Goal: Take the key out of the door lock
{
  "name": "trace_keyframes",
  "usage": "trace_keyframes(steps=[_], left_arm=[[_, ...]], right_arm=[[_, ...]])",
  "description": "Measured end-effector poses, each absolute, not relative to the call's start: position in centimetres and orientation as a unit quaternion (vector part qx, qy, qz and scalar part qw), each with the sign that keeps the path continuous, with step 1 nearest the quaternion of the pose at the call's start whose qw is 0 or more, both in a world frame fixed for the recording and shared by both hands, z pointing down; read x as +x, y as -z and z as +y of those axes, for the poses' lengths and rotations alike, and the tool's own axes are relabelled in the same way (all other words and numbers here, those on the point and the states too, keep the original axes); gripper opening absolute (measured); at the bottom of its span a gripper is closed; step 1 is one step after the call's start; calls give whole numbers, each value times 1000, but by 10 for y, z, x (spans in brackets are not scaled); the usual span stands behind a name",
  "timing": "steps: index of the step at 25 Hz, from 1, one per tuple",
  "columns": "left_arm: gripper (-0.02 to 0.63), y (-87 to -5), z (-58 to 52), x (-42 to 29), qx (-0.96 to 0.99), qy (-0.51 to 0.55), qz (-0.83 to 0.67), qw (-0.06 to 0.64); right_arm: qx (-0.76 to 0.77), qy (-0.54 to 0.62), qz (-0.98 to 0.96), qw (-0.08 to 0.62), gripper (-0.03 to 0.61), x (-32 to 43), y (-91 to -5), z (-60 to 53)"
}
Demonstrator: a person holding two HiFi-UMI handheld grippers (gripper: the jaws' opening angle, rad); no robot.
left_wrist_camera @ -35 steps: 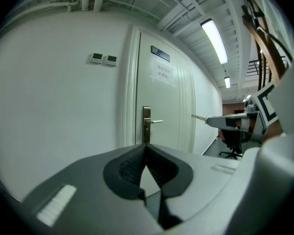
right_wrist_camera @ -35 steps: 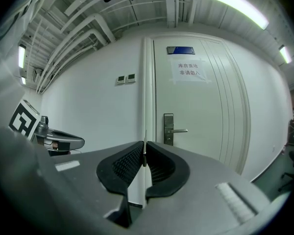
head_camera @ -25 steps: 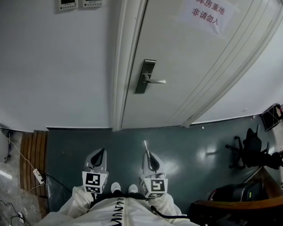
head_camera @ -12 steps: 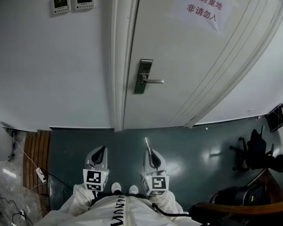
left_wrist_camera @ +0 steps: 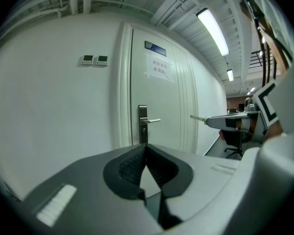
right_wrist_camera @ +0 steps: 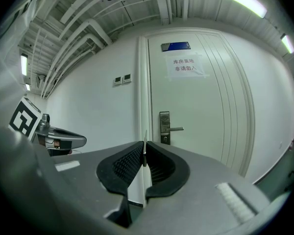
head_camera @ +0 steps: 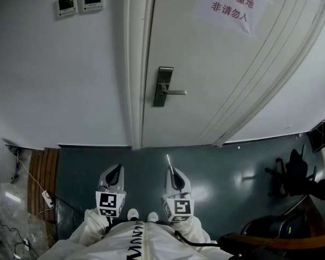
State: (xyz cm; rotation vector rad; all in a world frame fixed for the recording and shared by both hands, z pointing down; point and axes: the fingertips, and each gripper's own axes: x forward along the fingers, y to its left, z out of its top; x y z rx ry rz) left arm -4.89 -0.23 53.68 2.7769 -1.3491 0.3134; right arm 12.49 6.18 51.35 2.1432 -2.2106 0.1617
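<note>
The white door's steel lock plate [head_camera: 162, 85] with its lever handle [head_camera: 174, 92] is well ahead of me; no key shows in it from here. My right gripper [head_camera: 171, 172] hangs low over the floor, shut on a thin metal key [head_camera: 168, 160] that sticks out past its tips. In the right gripper view the key [right_wrist_camera: 144, 151] stands edge-on between the pads, with the lock plate [right_wrist_camera: 164, 127] far behind it. My left gripper [head_camera: 117, 170] is beside it, shut and empty. The left gripper view shows its closed jaws [left_wrist_camera: 146, 148], the lock plate [left_wrist_camera: 143, 124] and the right gripper [left_wrist_camera: 230, 121].
Two small wall control panels [head_camera: 77, 2] sit left of the door frame. A paper sign [head_camera: 233, 7] is taped on the door. An office chair [head_camera: 292, 175] stands at the right; a wooden strip with a power strip [head_camera: 45, 198] and cables lies at the left.
The head view has shifted a little, so the door and lock sit slightly further left. Both grippers stay low side by side, the key still in the right one.
</note>
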Motion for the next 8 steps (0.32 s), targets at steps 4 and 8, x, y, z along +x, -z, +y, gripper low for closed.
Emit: trace_keyframes(steps=[4, 8], left_arm=[[0, -539, -2, -45, 895, -103, -434, 20], [0, -539, -3, -41, 894, -106, -435, 20]], right_arm=[[694, -50, -717, 30, 23, 129, -513, 61], [695, -50, -717, 32, 23, 133, -514, 60]])
